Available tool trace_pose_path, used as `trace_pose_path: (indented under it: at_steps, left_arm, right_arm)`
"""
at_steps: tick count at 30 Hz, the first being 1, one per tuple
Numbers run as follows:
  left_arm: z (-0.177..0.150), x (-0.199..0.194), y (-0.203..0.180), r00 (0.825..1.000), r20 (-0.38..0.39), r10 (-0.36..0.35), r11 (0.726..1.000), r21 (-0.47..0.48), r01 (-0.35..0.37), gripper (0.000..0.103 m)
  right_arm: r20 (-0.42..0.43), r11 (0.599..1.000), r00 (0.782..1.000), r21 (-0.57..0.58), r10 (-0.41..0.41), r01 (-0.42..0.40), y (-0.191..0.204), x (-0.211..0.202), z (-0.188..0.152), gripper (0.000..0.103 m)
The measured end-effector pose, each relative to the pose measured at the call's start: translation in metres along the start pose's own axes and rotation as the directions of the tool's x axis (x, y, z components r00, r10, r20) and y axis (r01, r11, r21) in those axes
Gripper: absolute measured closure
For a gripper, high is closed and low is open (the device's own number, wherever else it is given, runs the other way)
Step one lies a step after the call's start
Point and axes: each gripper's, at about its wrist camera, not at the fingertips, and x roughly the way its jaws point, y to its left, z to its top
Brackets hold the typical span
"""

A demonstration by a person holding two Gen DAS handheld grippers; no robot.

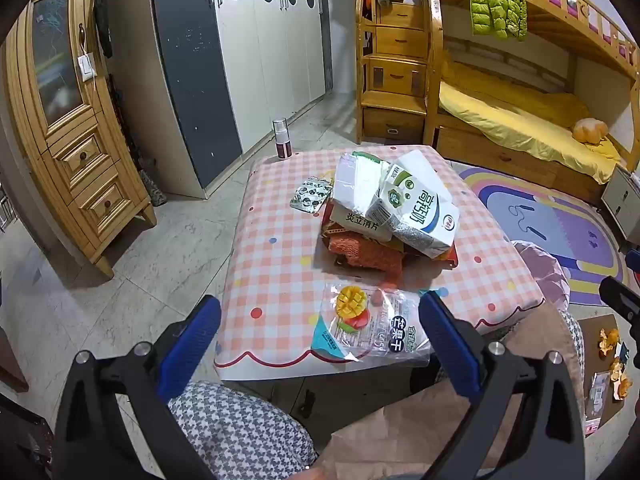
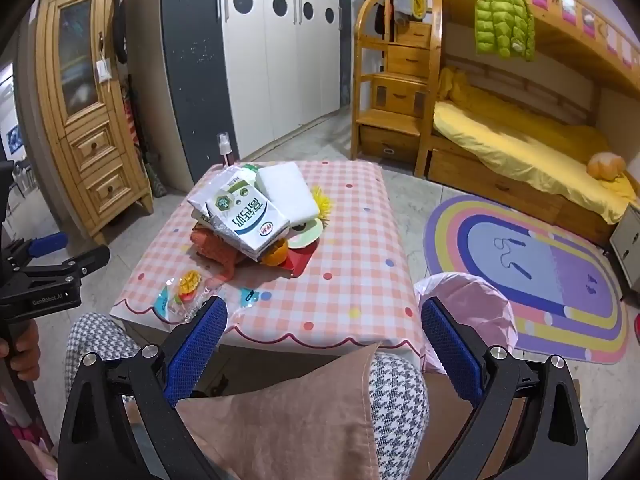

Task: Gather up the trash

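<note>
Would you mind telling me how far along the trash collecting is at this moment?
Nothing looks done yet. Both tools, left and right, are open and empty. The mango snack wrapper, the milk carton with the pile under it and the blister pack lie on the table. The pink-lined bin waits beside it.

Home bedroom: bunk bed (image 1: pixel 520 120), wardrobe (image 1: pixel 256 40), rug (image 2: pixel 540 272)

Crumpled milk carton (image 1: pixel 416 216) tilted atop a wrapper heap, clear dried-mango packet (image 1: pixel 366 322) flat — at table's near edge
</note>
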Motion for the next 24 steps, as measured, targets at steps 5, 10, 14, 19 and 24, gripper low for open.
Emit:
trace_pose_path:
  at_steps: [5, 10, 14, 19, 24]
  left_arm:
    - [0.0, -0.001, 0.0, 1.0, 0.003, 0.002, 1.0, -0.003, -0.002, 0.007]
    - [0.001, 0.0, 0.001, 1.0, -0.001, -0.003, 1.0, -0.004, 0.003, 0.007]
    - [0.001, 0.001, 0.002, 1.0, -0.001, 0.0, 1.0, -0.004, 0.0, 0.007]
    - [0.001, 0.0, 0.0, 1.0, -0.002, 0.0, 1.0, -0.002, 0.0, 0.007]
    - [-0.001, 0.001, 0.0, 1.0, -0.002, 0.001, 1.0, -0.002, -0.001, 0.007]
  right_arm:
    - [0.014, 1.0, 1.0, -0.002, 0.005, -0.005, 0.002, -0.005, 0.003, 0.006]
    - [0.006, 1.0, 1.0, -0.004, -0.005, 0.005, 0.003, -0.002, 0.001, 0.006]
    - [0.01, 1.0, 1.0, -0.004, -0.007, 0.007, 0.001, 0.001, 0.001, 0.006]
    - [0.011, 1.0, 1.0, -0.009, -0.002, 0.002, 0.004, -0.003, 0.003, 0.006]
    - [0.013, 1.0, 1.0, -0.02, 0.001, -0.001, 0.006, -0.003, 0.004, 0.006]
